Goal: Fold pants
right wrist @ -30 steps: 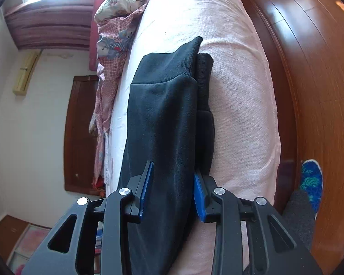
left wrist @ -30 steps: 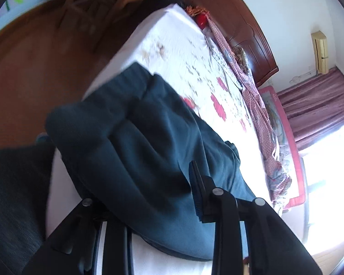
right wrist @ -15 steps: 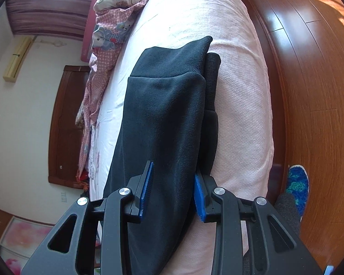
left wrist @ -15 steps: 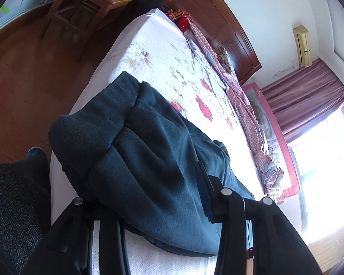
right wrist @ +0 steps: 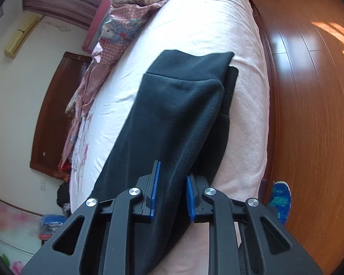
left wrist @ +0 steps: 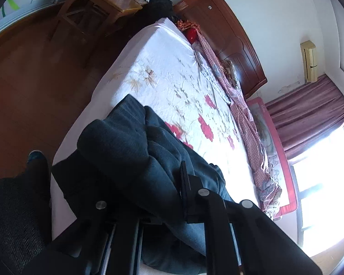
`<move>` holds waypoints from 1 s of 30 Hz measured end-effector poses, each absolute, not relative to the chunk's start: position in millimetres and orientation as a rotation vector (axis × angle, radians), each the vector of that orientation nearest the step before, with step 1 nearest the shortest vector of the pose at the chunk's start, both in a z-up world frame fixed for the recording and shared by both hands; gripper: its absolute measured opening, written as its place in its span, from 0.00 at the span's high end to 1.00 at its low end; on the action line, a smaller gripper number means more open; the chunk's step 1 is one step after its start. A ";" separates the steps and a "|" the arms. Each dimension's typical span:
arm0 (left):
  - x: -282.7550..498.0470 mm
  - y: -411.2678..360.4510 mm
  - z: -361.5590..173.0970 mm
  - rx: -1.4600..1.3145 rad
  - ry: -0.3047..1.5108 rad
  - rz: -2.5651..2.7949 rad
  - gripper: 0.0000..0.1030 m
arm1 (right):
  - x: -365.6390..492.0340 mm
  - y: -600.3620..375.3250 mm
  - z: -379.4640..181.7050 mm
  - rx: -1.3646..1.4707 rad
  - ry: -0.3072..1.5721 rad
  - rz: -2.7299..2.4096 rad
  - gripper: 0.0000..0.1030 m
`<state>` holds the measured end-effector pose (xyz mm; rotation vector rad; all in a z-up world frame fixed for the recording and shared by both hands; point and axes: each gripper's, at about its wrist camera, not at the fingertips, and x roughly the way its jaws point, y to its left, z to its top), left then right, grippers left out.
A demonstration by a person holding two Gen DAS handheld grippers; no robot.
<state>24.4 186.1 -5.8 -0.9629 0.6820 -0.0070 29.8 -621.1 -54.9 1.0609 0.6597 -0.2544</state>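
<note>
While both tools grip it at once, the dark teal-black fleece pants (right wrist: 176, 114) lie lengthwise along the foot edge of the bed (right wrist: 245, 119), which has a pale textured cover here and a floral print toward the carved wooden headboard (left wrist: 229, 45).

Right gripper (right wrist: 172, 190): its blue-padded fingers (right wrist: 155, 188) pinch a raised fold of the cloth, which bulges between them. Beyond the fingers the pants run flat, doubled over, to a ribbed band at their far end, with a lower layer showing along the side nearest the bed edge. Judgement: the hold is taken at one end so the length can be carried over onto itself.

Left gripper (left wrist: 153, 197): cloth is heaped high over and between its fingers; one finger (left wrist: 185, 183) shows against the cloth, the other is buried. They appear clamped on the bunch, though the contact itself is hidden. Here the garment is lifted and rumpled, not flat.

Judgement: the leg-on-leg fold looks done; a crosswise fold is in hand. Risk: the bunched end may land creased, and the pants lie close to the bed edge above the reddish wooden floor (right wrist: 309, 91).

Noted toward the headboard: a pink checked blanket (left wrist: 240, 114), well apart from the pants.
</note>
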 end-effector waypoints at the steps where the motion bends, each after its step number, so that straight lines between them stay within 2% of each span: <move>1: 24.3 189.6 -3.1 -0.972 0.664 -0.007 0.92 | 27.9 -618.3 -47.8 1.063 0.640 -0.229 0.82; 5: 17.4 205.4 -5.7 -0.976 0.638 0.029 0.92 | 26.2 -609.7 -41.5 1.011 0.680 -0.210 0.82; 9: 7.4 205.0 -29.2 -0.947 0.730 0.047 0.92 | 14.5 -632.1 -89.5 1.091 0.756 -0.382 0.82; 15: 10.8 204.8 -37.1 -0.832 0.833 0.037 0.87 | -0.6 -636.8 -97.3 1.235 0.678 -0.287 0.82; 16: 10.7 203.8 -32.4 -0.816 0.847 0.040 0.79 | -6.1 -640.0 -93.5 1.261 0.651 -0.288 0.82; 17: 9.5 200.4 -25.1 -0.784 0.860 0.052 0.76 | -11.2 -644.0 -90.0 1.294 0.609 -0.259 0.82; 19: -0.2 191.4 -5.9 -0.690 0.833 0.105 0.55 | -18.1 -652.7 -81.3 1.305 0.571 -0.276 0.82; 20: -6.0 185.8 1.4 -0.650 0.817 0.110 0.54 | -17.3 -657.9 -78.7 1.303 0.567 -0.281 0.81; 22: -14.5 174.3 16.3 -0.569 0.802 0.133 0.48 | -13.6 -666.1 -77.2 1.313 0.571 -0.300 0.61; 23: -17.7 168.1 23.2 -0.538 0.795 0.137 0.45 | -8.8 -669.6 -78.3 1.320 0.581 -0.311 0.56; 24: -21.0 161.2 30.1 -0.515 0.781 0.127 0.38 | -4.0 -672.3 -79.6 1.320 0.586 -0.310 0.55; 29: -18.7 123.7 63.2 -0.381 0.739 0.022 0.26 | 9.7 -677.6 -80.0 1.226 0.616 -0.431 0.55; 30: -15.7 117.9 66.3 -0.375 0.738 0.004 0.25 | 13.8 -675.5 -74.9 1.167 0.613 -0.436 0.63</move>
